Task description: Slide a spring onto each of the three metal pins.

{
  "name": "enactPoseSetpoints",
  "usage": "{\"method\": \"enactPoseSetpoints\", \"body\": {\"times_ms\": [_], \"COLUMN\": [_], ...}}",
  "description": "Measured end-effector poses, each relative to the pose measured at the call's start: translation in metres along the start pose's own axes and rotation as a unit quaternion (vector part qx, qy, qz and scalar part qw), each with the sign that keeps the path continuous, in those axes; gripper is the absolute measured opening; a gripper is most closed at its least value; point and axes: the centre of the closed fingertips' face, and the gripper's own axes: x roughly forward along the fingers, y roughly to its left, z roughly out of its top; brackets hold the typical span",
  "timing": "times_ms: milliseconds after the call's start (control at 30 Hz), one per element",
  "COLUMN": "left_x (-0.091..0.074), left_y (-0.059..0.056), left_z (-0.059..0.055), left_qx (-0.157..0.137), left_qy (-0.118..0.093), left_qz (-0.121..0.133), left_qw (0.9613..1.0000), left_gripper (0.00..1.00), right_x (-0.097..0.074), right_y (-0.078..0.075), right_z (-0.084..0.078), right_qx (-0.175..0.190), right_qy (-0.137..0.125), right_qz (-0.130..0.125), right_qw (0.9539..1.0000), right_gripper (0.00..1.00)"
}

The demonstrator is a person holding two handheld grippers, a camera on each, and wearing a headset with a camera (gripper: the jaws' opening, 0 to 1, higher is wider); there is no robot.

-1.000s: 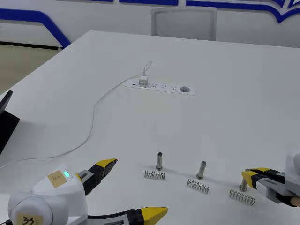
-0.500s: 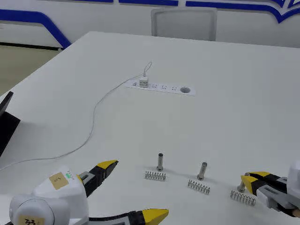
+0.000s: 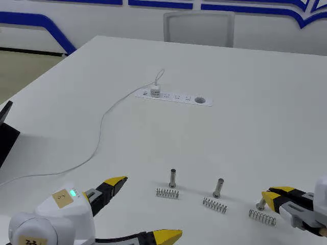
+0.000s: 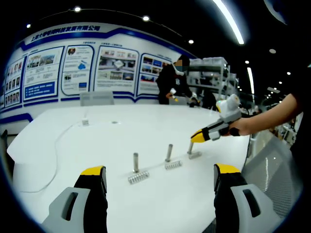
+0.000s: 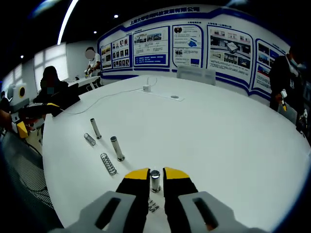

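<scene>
Three metal pins stand upright in a row on the white table: left pin [image 3: 172,178], middle pin [image 3: 218,187], right pin [image 3: 261,204]. A spring lies flat in front of each: left spring [image 3: 167,193], middle spring [image 3: 215,205], right spring [image 3: 262,217]. My right gripper [image 3: 270,197] is at the right pin [image 5: 155,180], and its yellow-tipped jaws are closed on that pin from both sides. My left gripper [image 3: 141,209] hovers near the table's front edge, wide open and empty, with the left pin [image 4: 135,162] and left spring [image 4: 138,177] ahead of it.
A white power strip [image 3: 173,96] with a plug [image 3: 156,92] and a long cable [image 3: 99,133] lies at mid-table. A grey chair [image 3: 198,25] stands behind the far edge. A dark object [image 3: 5,133] sits at the left edge.
The head camera has shifted slightly. My right gripper stays at the right pin, and my left gripper stays open in the same place. Pins and springs have not moved.
</scene>
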Motion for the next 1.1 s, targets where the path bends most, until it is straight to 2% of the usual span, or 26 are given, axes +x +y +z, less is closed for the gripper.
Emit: {"method": "enactPoseSetpoints", "body": {"times_ms": [67,200,300,467,567,633,767,833,900,1100], "left_x": [0.0,0.0,0.0,0.0,0.0,0.001,0.001,0.001,0.001,0.001], "left_y": [0.0,0.0,0.0,-0.001,-0.001,0.0,0.0,-0.001,-0.001,0.0], "left_z": [0.0,0.0,0.0,-0.001,-0.001,-0.002,-0.003,-0.005,-0.005,-0.007], "left_qx": [0.0,0.0,0.0,-0.003,-0.003,-0.003,-0.003,-0.003,-0.002,-0.004], "left_qy": [0.0,0.0,-0.001,0.001,0.003,0.004,0.008,0.01,0.012,0.015], "left_qz": [-0.001,-0.001,0.0,-0.001,-0.002,-0.001,-0.001,-0.002,-0.002,0.0], "left_qw": [1.0,1.0,1.0,1.0,1.0,1.0,1.0,0.9999,0.9999,0.9999], "left_gripper": [0.93,0.93,0.93,0.93,0.93,0.93,0.93,0.93,0.93,0.93], "right_x": [-0.001,-0.009,-0.016,-0.023,-0.025,-0.025,-0.022,-0.018,-0.014,-0.003], "right_y": [0.0,-0.005,-0.009,-0.015,-0.013,-0.007,0.008,0.013,0.014,0.02], "right_z": [0.002,0.012,0.011,-0.015,-0.027,-0.033,-0.043,-0.048,-0.05,-0.053], "right_qx": [0.0,0.017,0.019,0.017,0.01,-0.009,-0.043,-0.069,-0.093,-0.11], "right_qy": [-0.003,-0.03,-0.036,-0.008,0.01,0.019,0.041,0.053,0.058,0.072], "right_qz": [0.001,-0.004,-0.002,0.01,0.031,0.051,0.096,0.107,0.107,0.131], "right_qw": [1.0,0.9994,0.9992,0.9998,0.9994,0.9985,0.9936,0.9905,0.9882,0.9826], "right_gripper": [0.12,0.15,0.17,0.2,0.21,0.21,0.21,0.22,0.22,0.22]}}
